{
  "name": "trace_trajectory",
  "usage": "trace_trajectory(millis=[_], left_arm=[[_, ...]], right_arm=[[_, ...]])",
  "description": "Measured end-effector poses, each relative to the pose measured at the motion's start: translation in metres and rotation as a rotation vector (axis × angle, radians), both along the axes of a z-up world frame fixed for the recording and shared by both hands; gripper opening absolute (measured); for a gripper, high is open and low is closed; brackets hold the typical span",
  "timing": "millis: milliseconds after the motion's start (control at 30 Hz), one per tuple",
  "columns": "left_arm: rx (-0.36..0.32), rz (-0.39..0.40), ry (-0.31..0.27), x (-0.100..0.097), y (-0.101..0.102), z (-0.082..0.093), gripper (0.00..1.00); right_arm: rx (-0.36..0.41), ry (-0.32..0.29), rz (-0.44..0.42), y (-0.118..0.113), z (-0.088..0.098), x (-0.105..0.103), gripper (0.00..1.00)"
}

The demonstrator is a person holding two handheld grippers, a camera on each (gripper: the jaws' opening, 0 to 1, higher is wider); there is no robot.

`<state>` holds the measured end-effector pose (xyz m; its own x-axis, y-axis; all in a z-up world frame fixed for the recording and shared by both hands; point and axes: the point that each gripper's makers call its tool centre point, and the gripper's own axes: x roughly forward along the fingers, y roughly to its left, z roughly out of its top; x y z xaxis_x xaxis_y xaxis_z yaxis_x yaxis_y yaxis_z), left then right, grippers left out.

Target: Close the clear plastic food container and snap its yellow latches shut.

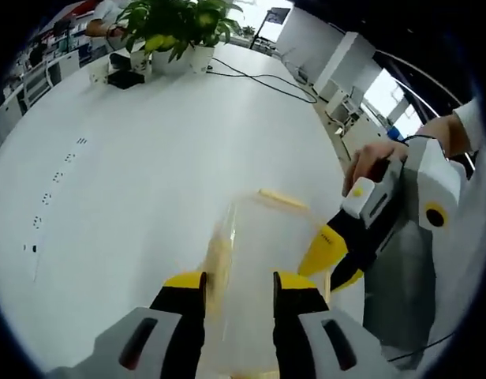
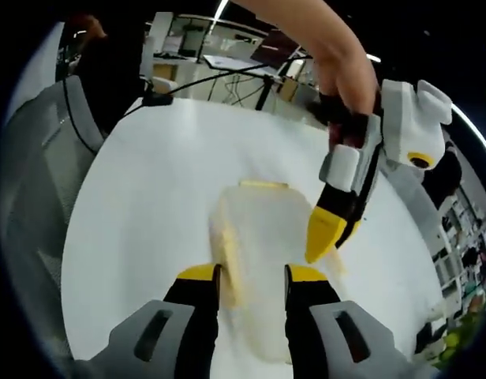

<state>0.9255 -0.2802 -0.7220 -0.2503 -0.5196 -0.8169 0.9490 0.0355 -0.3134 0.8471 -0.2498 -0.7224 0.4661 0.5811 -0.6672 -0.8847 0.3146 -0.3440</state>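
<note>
**Both tongs at the clear container on the white bench**

In the left gripper view, the left tongs (image 1: 239, 288) stand parted, their yellow-tipped jaws to either side of the near edge of the clear plastic container (image 1: 263, 253), which rests on the white bench (image 1: 132, 174). Whether the jaws press the plastic cannot be told. A yellow latch (image 1: 282, 199) lies along the container's far edge, beyond the tongs, and another yellow latch (image 1: 218, 260) runs along the side by the left jaw. From the right of this view the right tongs (image 1: 331, 257) reach in, held by a hand (image 1: 377, 158), their yellow tips close together at the container's right side.

In the right gripper view, the right tongs (image 2: 251, 276) are likewise parted, astride the container's (image 2: 263, 237) near end. The left tongs (image 2: 331, 230) come down from above right, tips together, onto the container's right portion.

Far beyond the left tongs, potted plants (image 1: 180, 31) and a black cable (image 1: 263, 79) sit on the bench.
</note>
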Motion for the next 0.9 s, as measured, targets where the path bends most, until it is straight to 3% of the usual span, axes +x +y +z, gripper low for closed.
trace_trajectory(millis=[233,467,800,867,900], left_arm=[[0.043,-0.034,0.095,-0.003,-0.001,-0.005,0.27],[0.056,-0.054,0.121,-0.003,-0.001,-0.007,0.27],[0.075,-0.057,0.18,0.003,-0.002,-0.01,0.27],[0.133,-0.022,0.273,-0.015,0.002,-0.013,0.3],[0.088,-0.065,0.234,-0.013,-0.005,-0.016,0.33]], right_arm=[[-0.05,-0.047,0.029,-0.001,-0.002,0.001,0.28],[-0.116,-0.125,0.07,0.0,-0.005,0.001,0.28],[-0.125,-0.146,0.061,0.0,-0.006,0.003,0.25],[-0.133,-0.15,0.05,-0.001,-0.006,0.005,0.24],[-0.146,-0.154,0.063,0.002,0.002,0.004,0.23]])
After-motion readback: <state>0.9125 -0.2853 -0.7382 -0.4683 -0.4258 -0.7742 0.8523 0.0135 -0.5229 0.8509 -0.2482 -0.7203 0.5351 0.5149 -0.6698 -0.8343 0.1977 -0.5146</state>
